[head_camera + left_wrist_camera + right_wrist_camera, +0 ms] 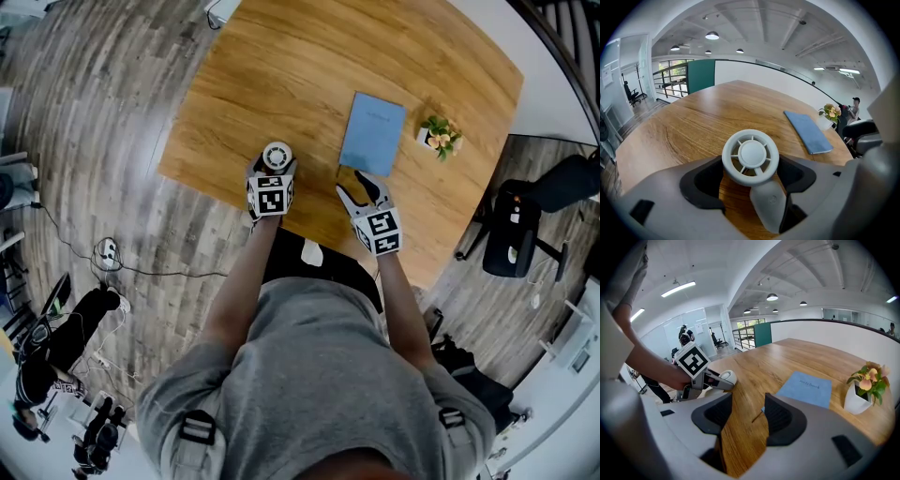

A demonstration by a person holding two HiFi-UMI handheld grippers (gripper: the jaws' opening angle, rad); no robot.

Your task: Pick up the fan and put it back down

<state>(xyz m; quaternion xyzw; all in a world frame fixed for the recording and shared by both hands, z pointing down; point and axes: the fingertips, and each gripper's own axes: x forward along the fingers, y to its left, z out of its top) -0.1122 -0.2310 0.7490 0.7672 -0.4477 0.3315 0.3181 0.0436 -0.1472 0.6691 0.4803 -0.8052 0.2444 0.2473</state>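
Our left gripper (750, 174) is closed on the small white fan (751, 155). The round grille sits between the jaw tips and the handle runs back between the pads. The fan is over the near edge of the wooden table (281, 66), and we cannot tell whether it touches the wood. Our right gripper (745, 416) is empty, its jaws wide apart above bare tabletop, well to the right of the fan. Beyond it a blue notebook (372, 133) lies flat, and just to its right a small potted plant (439, 137) stands near the table's far corner. Grey plank flooring (103, 141) surrounds the table, with cables (108, 251) trailing to our left and a black office chair (525, 220) to our right. The room has a white ceiling with round lamps (711, 35), a green wall panel (701, 75) and a railing (670, 77).
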